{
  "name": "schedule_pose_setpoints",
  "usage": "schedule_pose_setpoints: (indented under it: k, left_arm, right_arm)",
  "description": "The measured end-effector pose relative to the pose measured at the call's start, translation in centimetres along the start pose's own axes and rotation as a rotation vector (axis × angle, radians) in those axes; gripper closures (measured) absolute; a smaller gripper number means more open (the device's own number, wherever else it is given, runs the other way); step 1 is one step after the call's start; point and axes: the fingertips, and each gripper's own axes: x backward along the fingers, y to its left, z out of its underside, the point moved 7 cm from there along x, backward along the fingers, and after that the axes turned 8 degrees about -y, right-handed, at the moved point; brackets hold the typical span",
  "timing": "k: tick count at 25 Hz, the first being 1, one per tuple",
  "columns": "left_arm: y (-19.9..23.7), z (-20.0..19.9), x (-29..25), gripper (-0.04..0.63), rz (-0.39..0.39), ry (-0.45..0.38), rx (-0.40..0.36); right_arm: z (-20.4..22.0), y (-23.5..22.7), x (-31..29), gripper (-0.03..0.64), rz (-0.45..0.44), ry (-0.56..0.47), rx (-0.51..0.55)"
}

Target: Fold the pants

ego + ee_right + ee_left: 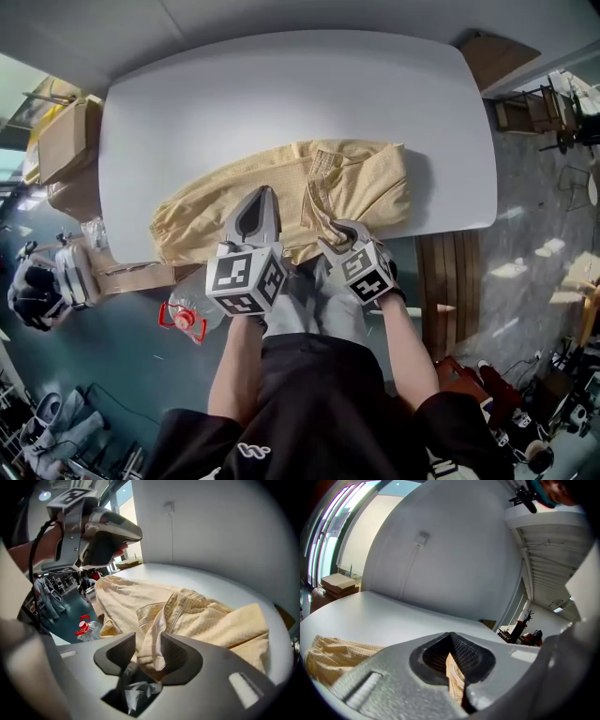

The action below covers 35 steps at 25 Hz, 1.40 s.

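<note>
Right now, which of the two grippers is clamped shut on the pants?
The left gripper: its jaws meet at the tips, pinching a thin edge of the yellow pants. The right gripper has its jaws apart, with a fold lying loose between them.

White table point(281, 94), cardboard box point(66, 141) beside it, red-capped bottle point(192, 314) on floor point(122, 356)

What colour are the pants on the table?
Pale yellow pants, finely textured; clearest in the right gripper view.
</note>
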Motion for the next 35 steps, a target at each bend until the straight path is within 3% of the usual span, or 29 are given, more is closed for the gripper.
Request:
schedule_pose_setpoints:
  k: [1,5,10,13,15,19,31,35]
  left_arm:
    - [-0.1,0.0,0.0,0.589,0.001,-0.001,0.0]
    - [-0.4,0.0,0.1,0.589,0.012,0.003,-0.015]
    - [-0.9,0.4,0.3,0.589,0.026,-0.006,-0.014]
    - [-1.7,0.4,0.4,0.589,0.049,-0.017,-0.016]
    - [-2.1,0.1,0.4,0.589,0.068,-0.028,-0.011]
    - [-3.4,-0.4,0.2,0.589,0.104,-0.041,-0.013]
    - [-7.0,1.0,-0.8,0.589,0.127,-0.015,-0.023]
    - [-7.7,2.1,-1.4,0.589,0.13,0.013,-0.019]
  right_arm:
    - [0.1,0.0,0.1,0.422,-0.023,-0.001,-0.019]
    - [-0.7,-0.4,0.9,0.423,-0.028,-0.065,-0.112]
    - [-4.5,-1.8,4.5,0.509,0.05,-0.268,-0.205]
    - [-6.8,-3.0,7.3,0.603,0.122,-0.394,-0.308]
    - [-7.9,-3.7,8.6,0.614,0.173,-0.434,-0.376]
    - [-8.6,-5.1,10.7,0.614,0.282,-0.423,-0.409]
    - [-5.7,-7.8,12.6,0.612,0.365,-0.364,-0.434]
    - [-3.7,-8.9,12.6,0.549,0.402,-0.3,-0.474]
